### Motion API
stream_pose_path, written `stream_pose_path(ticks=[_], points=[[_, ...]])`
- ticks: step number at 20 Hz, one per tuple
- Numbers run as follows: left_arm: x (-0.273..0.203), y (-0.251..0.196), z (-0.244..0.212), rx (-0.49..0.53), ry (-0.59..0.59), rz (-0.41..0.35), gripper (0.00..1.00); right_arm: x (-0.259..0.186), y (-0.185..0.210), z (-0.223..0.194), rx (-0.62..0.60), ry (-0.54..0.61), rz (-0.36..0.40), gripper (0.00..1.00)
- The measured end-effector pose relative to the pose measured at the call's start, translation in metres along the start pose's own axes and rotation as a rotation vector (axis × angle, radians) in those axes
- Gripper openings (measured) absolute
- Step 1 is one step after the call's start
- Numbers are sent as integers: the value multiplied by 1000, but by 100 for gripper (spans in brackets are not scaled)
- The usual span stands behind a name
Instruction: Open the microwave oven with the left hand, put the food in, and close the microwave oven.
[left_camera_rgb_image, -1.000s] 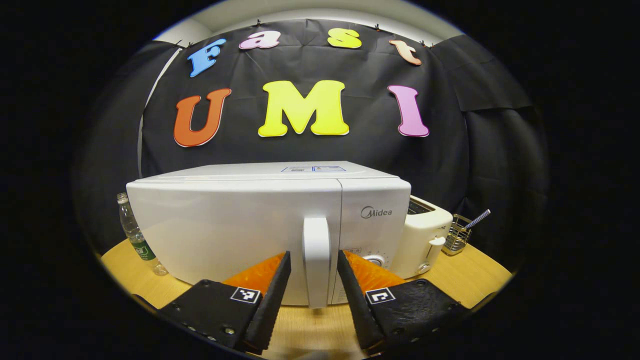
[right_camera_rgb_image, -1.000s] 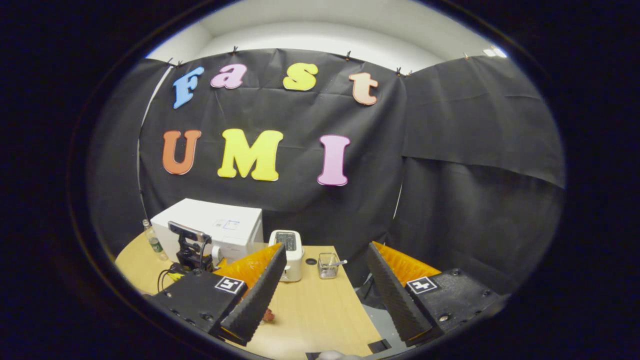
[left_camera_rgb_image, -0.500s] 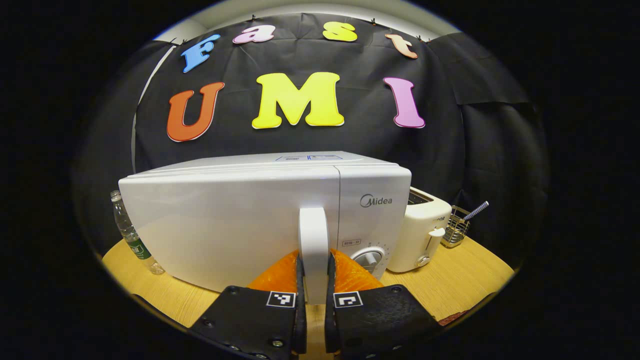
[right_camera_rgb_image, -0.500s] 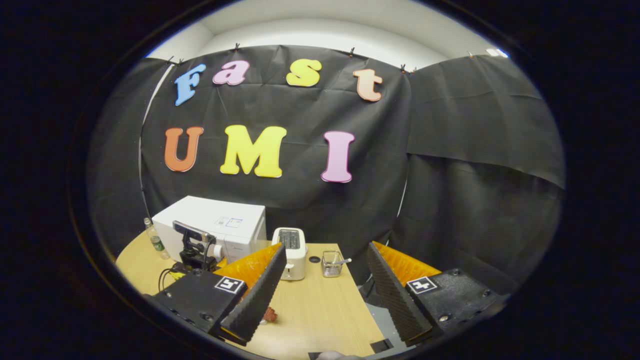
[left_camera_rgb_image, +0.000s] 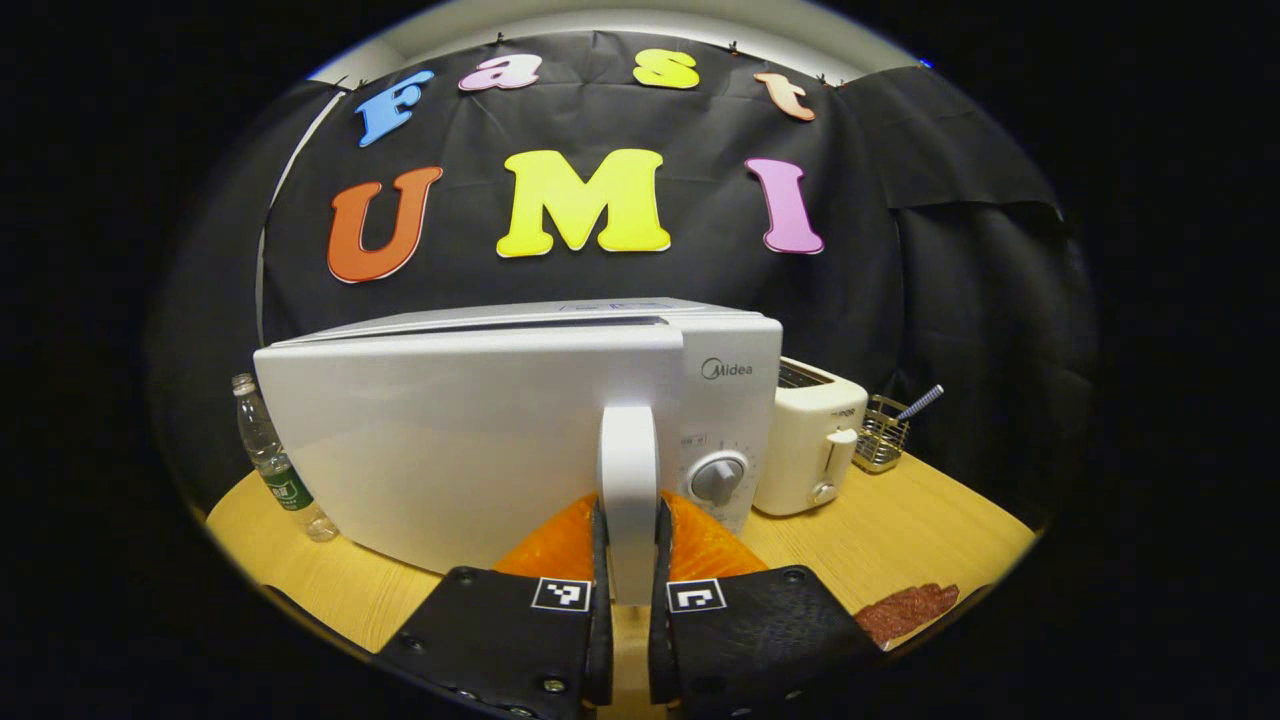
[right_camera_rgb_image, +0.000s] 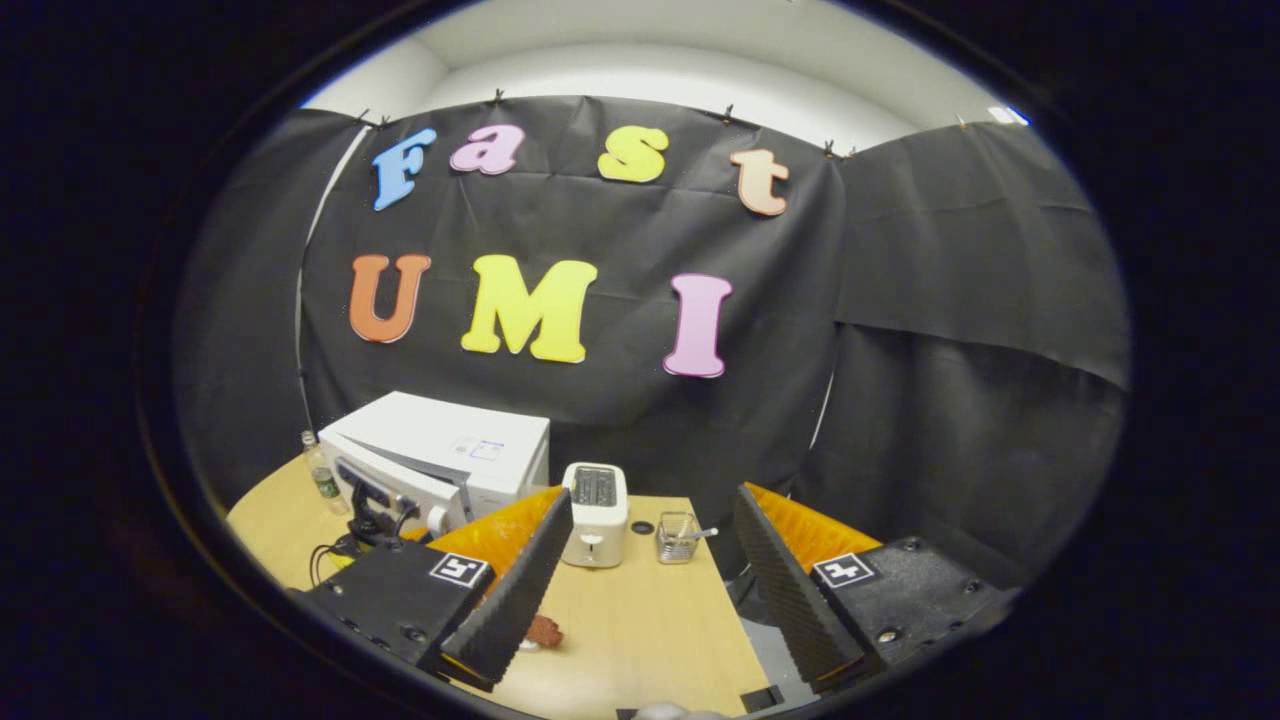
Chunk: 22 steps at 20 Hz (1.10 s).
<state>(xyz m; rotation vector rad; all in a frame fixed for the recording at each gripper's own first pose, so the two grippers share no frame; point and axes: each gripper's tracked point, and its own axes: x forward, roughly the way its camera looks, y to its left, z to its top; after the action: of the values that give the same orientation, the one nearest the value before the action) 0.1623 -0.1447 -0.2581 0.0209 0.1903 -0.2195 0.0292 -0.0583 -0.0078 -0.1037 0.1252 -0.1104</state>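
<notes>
Left gripper: its fingers are clamped on the lower part of the microwave's door handle, one on each side.
Right gripper: fingers spread wide, holding nothing, hanging above the table.
Food: a reddish-brown piece lying on the table's near edge, to the right of the microwave oven, well apart from it.
Door: ajar; a dark gap shows along its top edge.
Step in hand: swinging the door open.
Doing it well: follow the hinge's arc around the door's left side, keep the squeeze even so the smooth handle doesn't slip, and don't drag the oven.
Beyond: toaster, wire basket, water bottle.
</notes>
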Motion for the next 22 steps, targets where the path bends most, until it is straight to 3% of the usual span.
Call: stream_pose_path(ticks=[5, 13, 18, 20, 21, 22], points=[[-72, 24, -21, -12, 65, 11, 13, 7, 45, -2, 11, 0, 102, 100], [-160, 96, -49, -12, 124, 145, 13, -12, 126, -6, 24, -5, 265, 100], [-200, 148, -57, -7, 139, 282, 13, -30, 147, -10, 48, -1, 294, 100], [-207, 161, -65, -22, 155, 296, 13, -34, 152, -15, 48, 4, 301, 96], [-210, 166, -64, -30, 147, 296, 14, -37, 153, -15, 52, 4, 302, 100], [-213, 168, -63, -33, 144, 292, 15, -38, 153, -17, 51, 7, 302, 96]])
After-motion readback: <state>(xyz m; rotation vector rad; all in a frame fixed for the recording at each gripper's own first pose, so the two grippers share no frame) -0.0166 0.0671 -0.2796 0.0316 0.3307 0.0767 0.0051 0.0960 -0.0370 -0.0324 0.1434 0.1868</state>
